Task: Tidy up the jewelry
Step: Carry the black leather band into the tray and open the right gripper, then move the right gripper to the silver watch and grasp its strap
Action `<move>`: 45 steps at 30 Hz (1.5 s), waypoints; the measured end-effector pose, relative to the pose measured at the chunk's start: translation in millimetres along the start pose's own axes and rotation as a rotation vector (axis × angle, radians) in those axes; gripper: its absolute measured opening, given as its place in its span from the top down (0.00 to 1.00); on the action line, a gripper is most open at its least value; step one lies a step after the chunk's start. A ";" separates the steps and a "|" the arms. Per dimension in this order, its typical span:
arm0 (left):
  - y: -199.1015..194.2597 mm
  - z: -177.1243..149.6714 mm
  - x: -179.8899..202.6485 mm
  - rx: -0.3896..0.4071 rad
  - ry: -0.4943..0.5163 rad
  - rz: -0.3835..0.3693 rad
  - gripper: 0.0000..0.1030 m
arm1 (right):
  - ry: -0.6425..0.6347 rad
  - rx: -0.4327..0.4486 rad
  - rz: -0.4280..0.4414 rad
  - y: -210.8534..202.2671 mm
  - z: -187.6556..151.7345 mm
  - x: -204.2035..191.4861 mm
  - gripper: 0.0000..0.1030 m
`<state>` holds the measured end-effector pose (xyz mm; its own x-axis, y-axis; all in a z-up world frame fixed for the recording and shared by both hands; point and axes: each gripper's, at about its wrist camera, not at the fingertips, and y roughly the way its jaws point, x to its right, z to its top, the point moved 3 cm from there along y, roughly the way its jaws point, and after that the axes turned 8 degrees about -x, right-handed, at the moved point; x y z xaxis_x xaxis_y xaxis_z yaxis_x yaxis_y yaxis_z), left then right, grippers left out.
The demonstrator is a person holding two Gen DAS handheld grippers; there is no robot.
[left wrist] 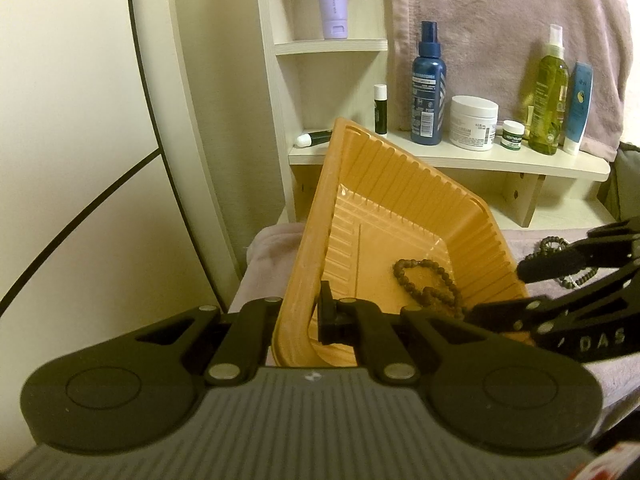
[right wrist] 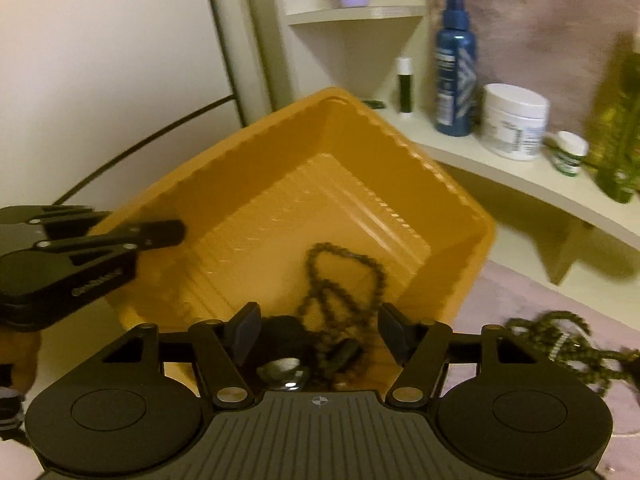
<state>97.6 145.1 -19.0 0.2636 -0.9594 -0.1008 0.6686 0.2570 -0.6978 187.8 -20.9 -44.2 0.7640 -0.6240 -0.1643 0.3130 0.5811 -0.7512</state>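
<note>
An orange plastic tray (left wrist: pixel 404 200) is tilted up, and my left gripper (left wrist: pixel 308 320) is shut on its near rim. A brown bead necklace (left wrist: pixel 428 280) lies in the tray's low corner. In the right wrist view the tray (right wrist: pixel 280 184) and the necklace (right wrist: pixel 340 292) sit just ahead of my right gripper (right wrist: pixel 320 334), which is open and empty over the tray's near edge. More dark beaded jewelry (right wrist: pixel 560 344) lies on the pink cloth to the right; it also shows in the left wrist view (left wrist: pixel 554 245).
A cream shelf (left wrist: pixel 480 160) behind the tray holds a blue spray bottle (left wrist: pixel 428 88), a white jar (left wrist: pixel 474 122), a small green jar (left wrist: pixel 513 135), a yellow-green bottle (left wrist: pixel 548 92), a blue tube (left wrist: pixel 578 108) and lip balm sticks (left wrist: pixel 380 109). A pink towel (left wrist: pixel 500 20) hangs behind.
</note>
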 end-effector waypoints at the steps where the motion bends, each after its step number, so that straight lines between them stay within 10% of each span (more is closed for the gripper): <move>1: 0.0 0.0 0.2 0.000 0.001 0.000 0.95 | 0.010 0.000 -0.017 -1.6 -0.9 3.0 0.37; 18: 1.0 0.2 1.4 -0.001 0.010 0.009 0.95 | 0.259 -0.077 -0.345 -31.6 -60.2 112.3 0.37; 45: -0.3 0.7 3.9 -0.003 0.025 0.021 0.95 | 0.457 0.035 -0.382 -64.6 -135.2 211.6 0.41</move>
<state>98.9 141.4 -18.7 0.2602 -0.9563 -0.1333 0.6607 0.2770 -0.6977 252.9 -261.0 -116.9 0.2759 -0.9494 -0.1501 0.5422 0.2827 -0.7913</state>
